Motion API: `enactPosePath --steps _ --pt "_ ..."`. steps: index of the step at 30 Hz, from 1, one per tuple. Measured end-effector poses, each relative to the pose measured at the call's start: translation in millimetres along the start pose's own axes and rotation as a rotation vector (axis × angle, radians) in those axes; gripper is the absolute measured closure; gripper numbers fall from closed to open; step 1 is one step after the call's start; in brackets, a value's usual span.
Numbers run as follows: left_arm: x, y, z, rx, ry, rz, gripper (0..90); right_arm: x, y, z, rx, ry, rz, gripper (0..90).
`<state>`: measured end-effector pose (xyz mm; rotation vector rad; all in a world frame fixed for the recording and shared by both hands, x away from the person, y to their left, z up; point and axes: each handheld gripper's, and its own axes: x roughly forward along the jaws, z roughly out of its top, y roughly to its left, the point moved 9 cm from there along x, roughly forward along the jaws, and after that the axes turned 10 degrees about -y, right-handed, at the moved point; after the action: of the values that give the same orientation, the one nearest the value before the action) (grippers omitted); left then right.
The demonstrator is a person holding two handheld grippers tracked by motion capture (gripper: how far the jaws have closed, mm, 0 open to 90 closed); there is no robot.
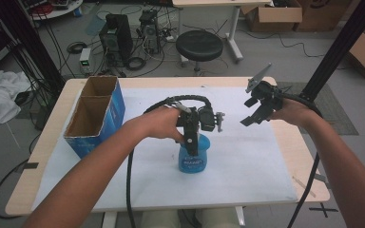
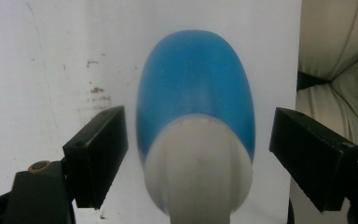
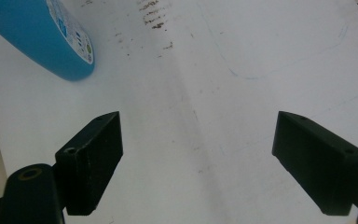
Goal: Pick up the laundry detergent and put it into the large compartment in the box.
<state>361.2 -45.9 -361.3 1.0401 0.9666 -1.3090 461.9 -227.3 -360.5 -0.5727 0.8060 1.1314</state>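
From the high view, your left gripper (image 1: 190, 142) hangs straight over the blue bottle (image 1: 194, 157), which stands upright on the white sheet (image 1: 247, 156) near the middle of the table (image 1: 47, 142). Your right gripper (image 1: 255, 114) is up in the air, well apart to the right, jaws spread. An open blue cardboard box (image 1: 96, 114) sits at the table's left edge.

Left gripper view now: you're looking down on the bottle (image 2: 195, 107), its white cap (image 2: 198, 168) sitting between your jaws, a clear gap on both sides, nothing touching. Jaws wide open.

Right gripper view: your jaws gape wide over the bare sheet (image 3: 242, 84), gripping nothing. The bottle (image 3: 42, 37) leans into the upper left corner, label showing, well away from the jaws.
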Motion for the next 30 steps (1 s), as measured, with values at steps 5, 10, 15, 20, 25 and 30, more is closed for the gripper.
enactPosePath --steps 5,10,15,20,25,30 --pt "5.3 -1.0 1.6 0.002 -0.008 -0.009 20.2 0.9 0.2 0.3 -0.003 0.001 0.003 15.9" --pt "8.7 0.4 -0.1 -0.001 -0.004 -0.009 20.5 0.8 -0.1 0.2 0.001 0.001 0.003 16.0" --pt "10.9 1.4 -2.1 -0.003 0.005 -0.012 21.7 1.5 -0.7 0.3 -0.001 0.002 0.003 16.0" --pt "12.3 1.2 -2.3 0.000 0.007 -0.017 23.6 2.3 -0.3 0.7 -0.003 -0.001 0.005 16.0" --pt "12.8 0.9 -1.1 0.001 -0.001 -0.020 25.9 1.9 -0.7 0.7 -0.003 -0.005 0.003 16.0" --pt "12.8 1.3 -0.7 0.003 -0.003 -0.020 28.2 1.7 -0.7 0.7 0.001 -0.004 0.003 15.9"
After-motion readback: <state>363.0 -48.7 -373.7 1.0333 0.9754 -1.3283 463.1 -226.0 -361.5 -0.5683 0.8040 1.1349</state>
